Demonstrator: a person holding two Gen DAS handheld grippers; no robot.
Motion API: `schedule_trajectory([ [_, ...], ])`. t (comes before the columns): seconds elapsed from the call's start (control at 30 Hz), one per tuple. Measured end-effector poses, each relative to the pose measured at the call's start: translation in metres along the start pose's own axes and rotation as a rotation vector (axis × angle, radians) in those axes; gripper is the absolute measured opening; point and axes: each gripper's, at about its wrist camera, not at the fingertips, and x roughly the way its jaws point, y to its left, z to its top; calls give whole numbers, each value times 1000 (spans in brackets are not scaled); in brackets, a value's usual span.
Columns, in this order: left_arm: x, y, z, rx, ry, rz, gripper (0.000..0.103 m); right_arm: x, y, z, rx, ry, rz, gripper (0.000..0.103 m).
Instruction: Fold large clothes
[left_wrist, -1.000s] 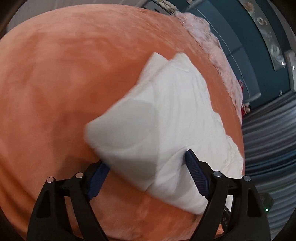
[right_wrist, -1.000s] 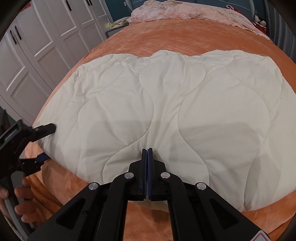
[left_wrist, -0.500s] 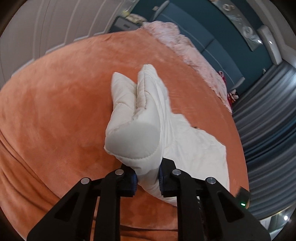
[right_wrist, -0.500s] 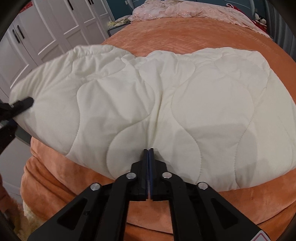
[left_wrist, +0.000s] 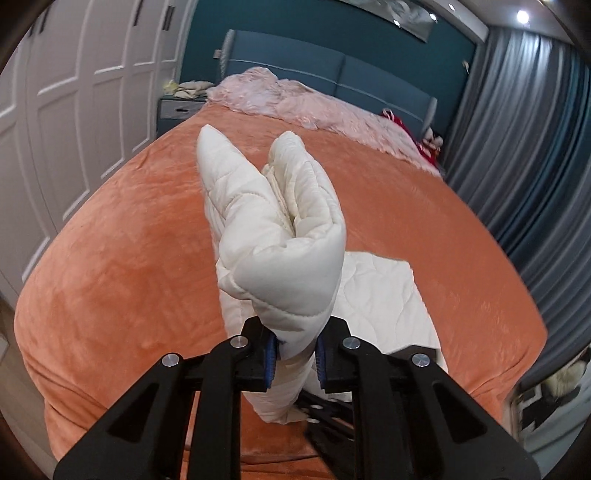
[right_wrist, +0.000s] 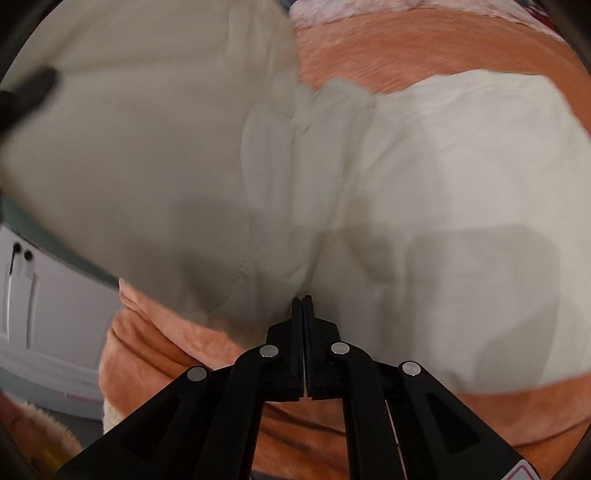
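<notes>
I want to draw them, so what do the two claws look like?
Both are black plastic. Each claw, left and right, has two flat arms with long cut-out slots and round silver bolts at the joints. The fingertips carry blue ribbed pads. The right one shows a pink-edged sticker at its base. No cables or sleeves show.

Counts: 1 white quilted cover (left_wrist: 280, 236), bunched between the left jaws and spreading ahead of the right jaws. 2 grippers: left gripper (left_wrist: 295, 356), right gripper (right_wrist: 303, 314). 1 orange bed (left_wrist: 122, 266) beneath. 1 pink blanket (left_wrist: 295, 103) far ahead. 1 nightstand (left_wrist: 177, 110).
</notes>
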Motion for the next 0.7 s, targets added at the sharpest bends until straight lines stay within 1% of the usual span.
schedule_trajectory([
  [0.17,20,-27,3,50,48,-8,16,-45,-30,-3,60,-66,-31,5],
  [0.2,24,-32,2,62,55,-12,16,-53,-34,-4,59,-78,-49,5],
  [0.33,37,-55,-6,108,87,-17,16,-71,-43,-9,45,-108,-122,5],
  [0.47,49,-76,-16,154,124,-18,16,-78,-47,-17,75,-117,-139,5],
  [0.7,69,-106,-34,207,182,-16,16,-99,-71,-20,135,-155,-165,5],
])
